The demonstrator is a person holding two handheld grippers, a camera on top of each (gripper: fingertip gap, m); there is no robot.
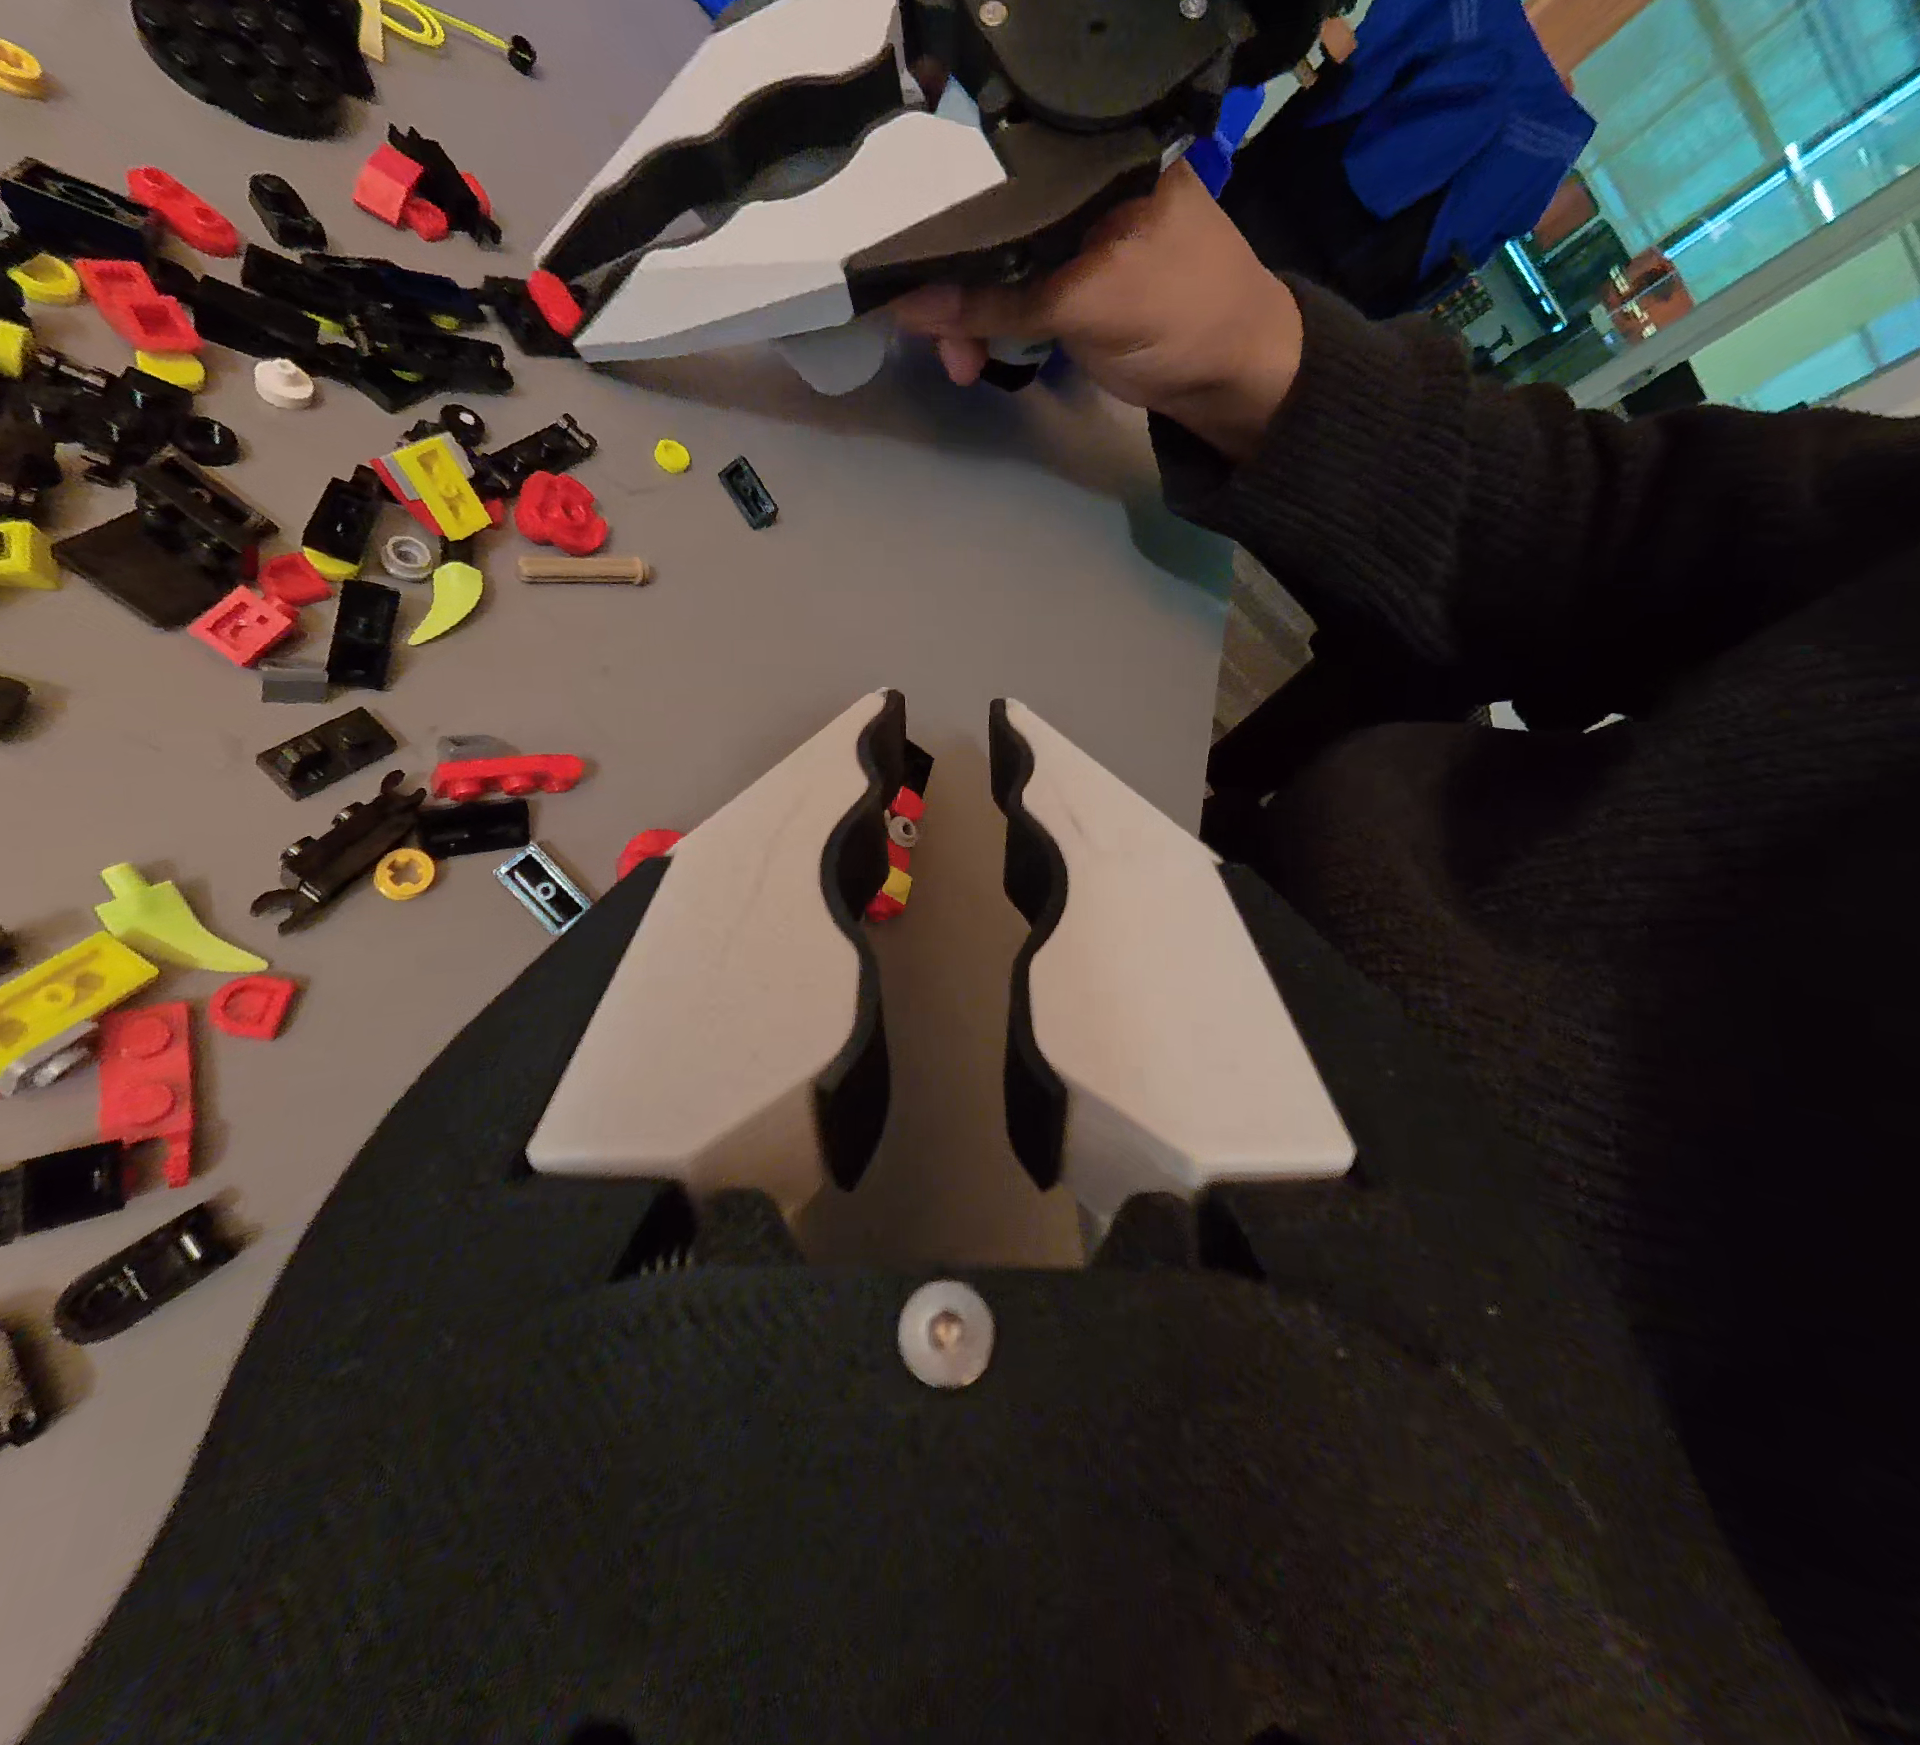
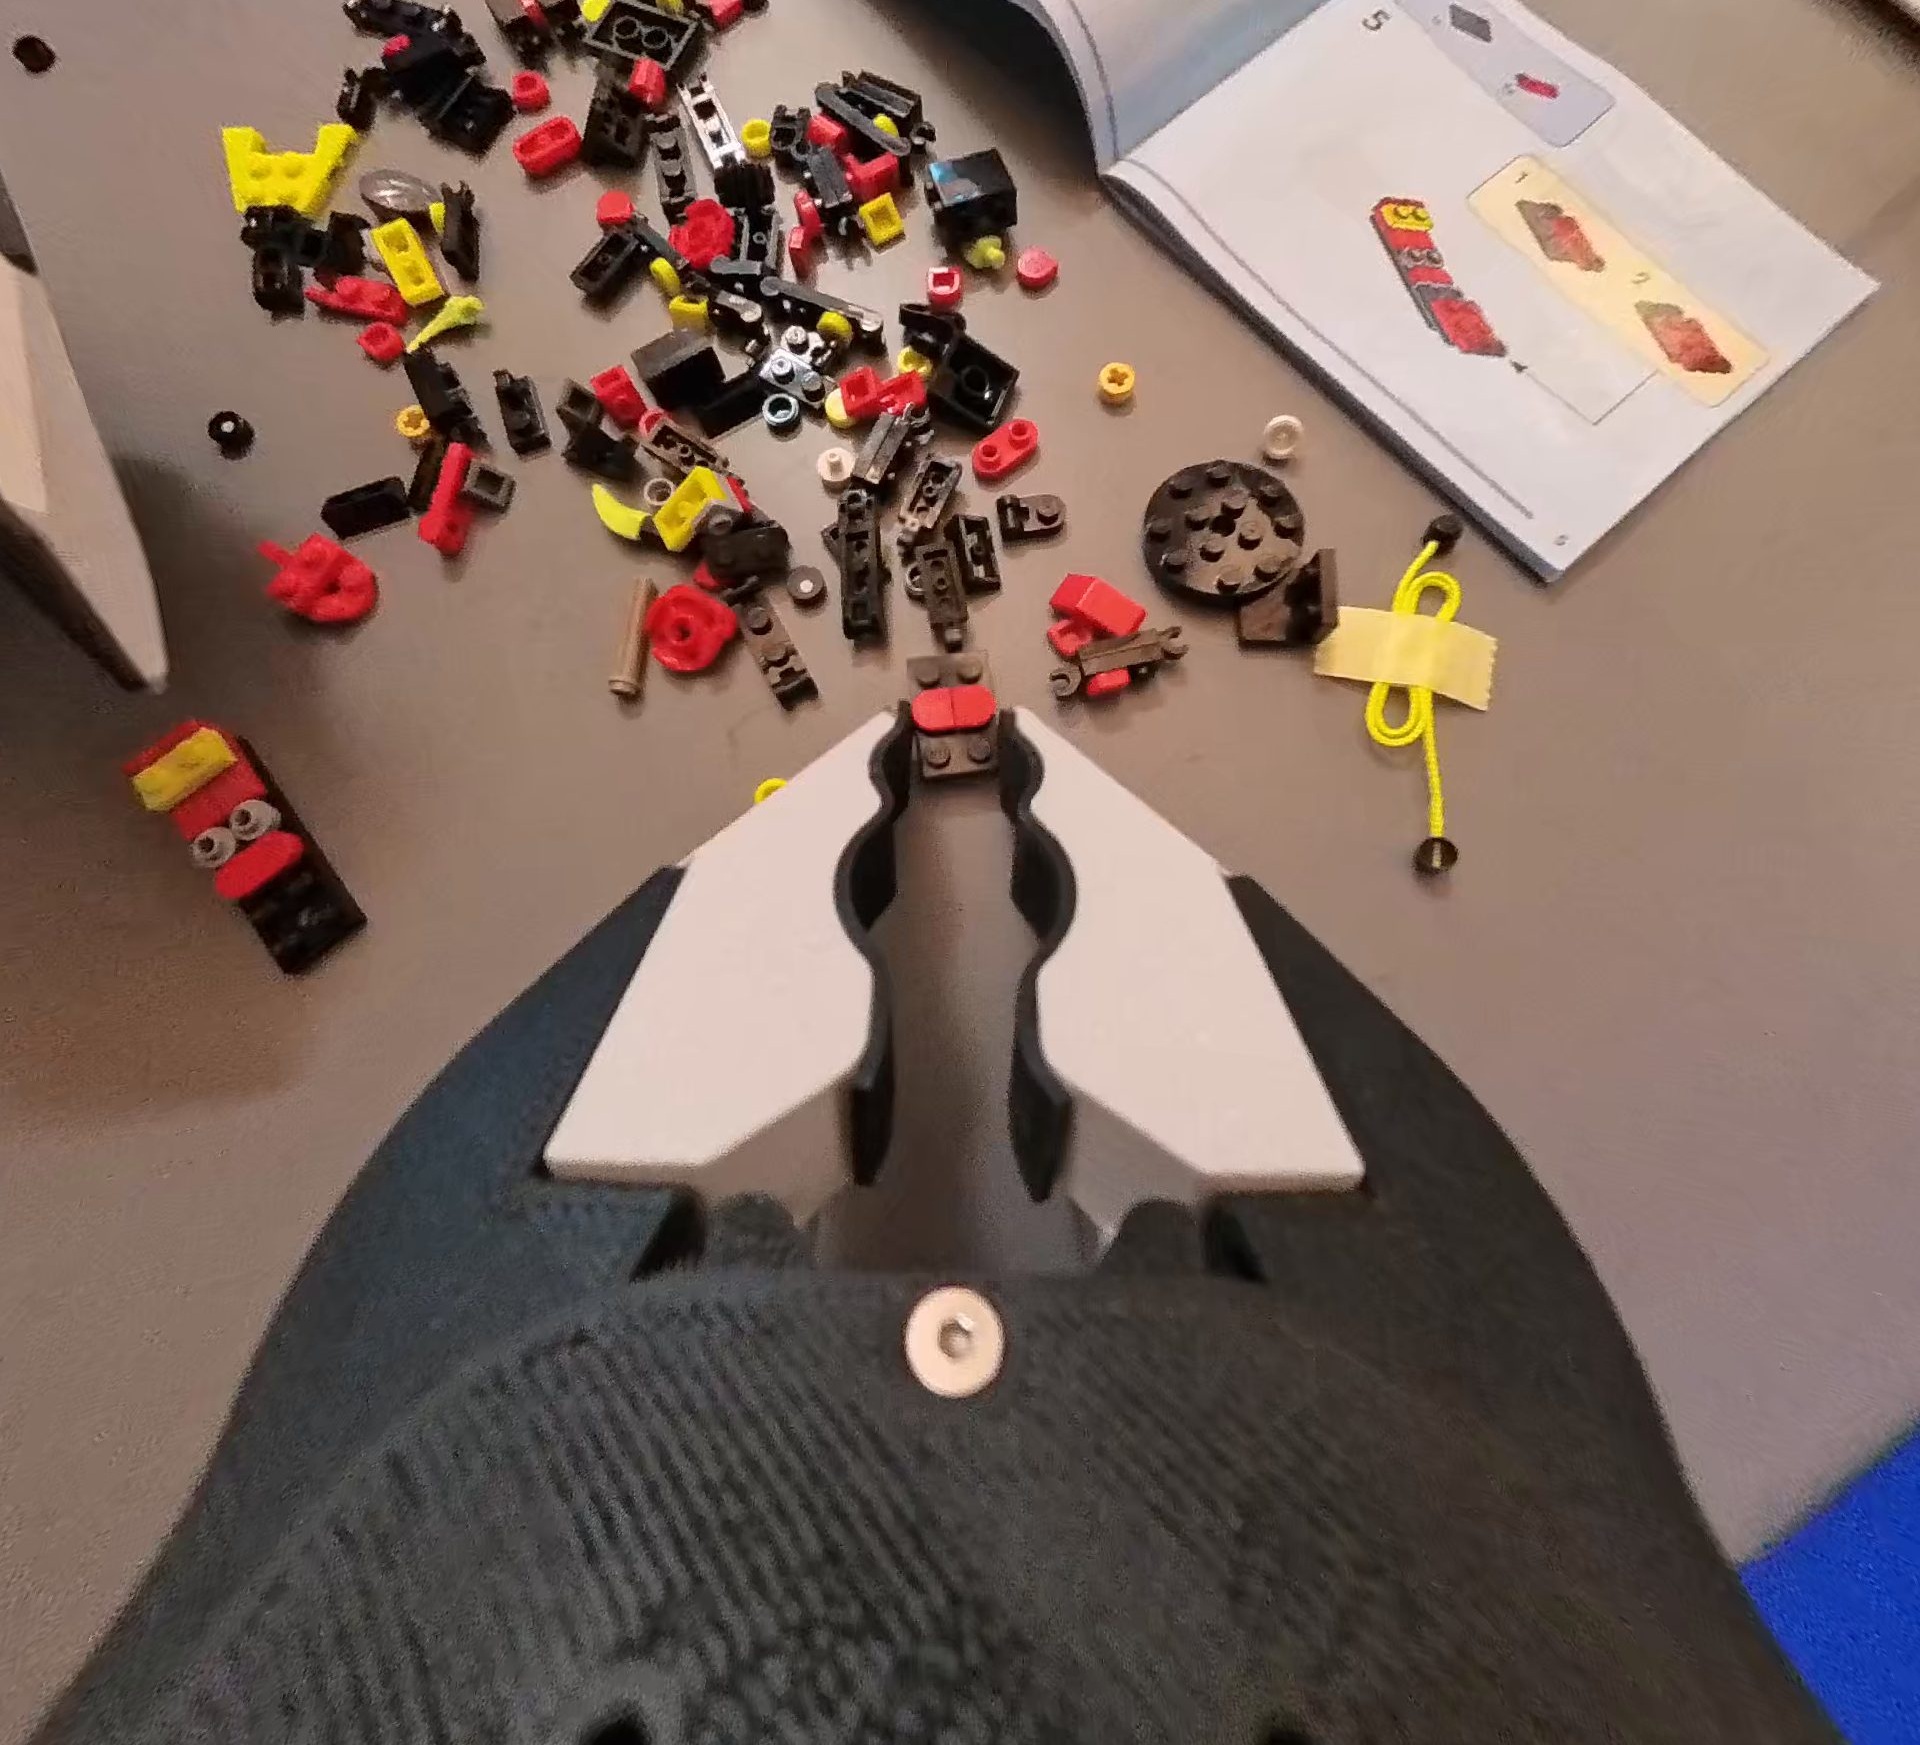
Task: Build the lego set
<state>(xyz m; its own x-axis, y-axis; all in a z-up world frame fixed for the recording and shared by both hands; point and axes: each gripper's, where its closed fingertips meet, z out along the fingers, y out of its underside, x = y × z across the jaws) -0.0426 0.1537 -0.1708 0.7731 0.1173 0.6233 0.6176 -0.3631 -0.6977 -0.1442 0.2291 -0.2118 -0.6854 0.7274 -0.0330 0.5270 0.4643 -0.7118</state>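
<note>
**Lego build: one small piece pinched, one assembly lying loose**

The lego sub-assembly (image 2: 954, 727), a black plate with a red rounded tile across it, sits clamped between the tips of the right gripper (image 2: 954, 739), low over the grey table (image 2: 1558, 968). Just beyond its tips spreads the heap of loose black, red and yellow pieces (image 2: 707, 324). To its right lie a round black studded plate (image 2: 1224, 529) and a yellow string (image 2: 1418, 656) taped in a loop; farther back an open instruction booklet (image 2: 1351, 168).

The left gripper (image 1: 943, 708) has its jaws parted, gripping nothing. The partly built red, yellow and black model (image 2: 241, 838) lies flat on the table, showing in the gap beside its left finger.
</note>
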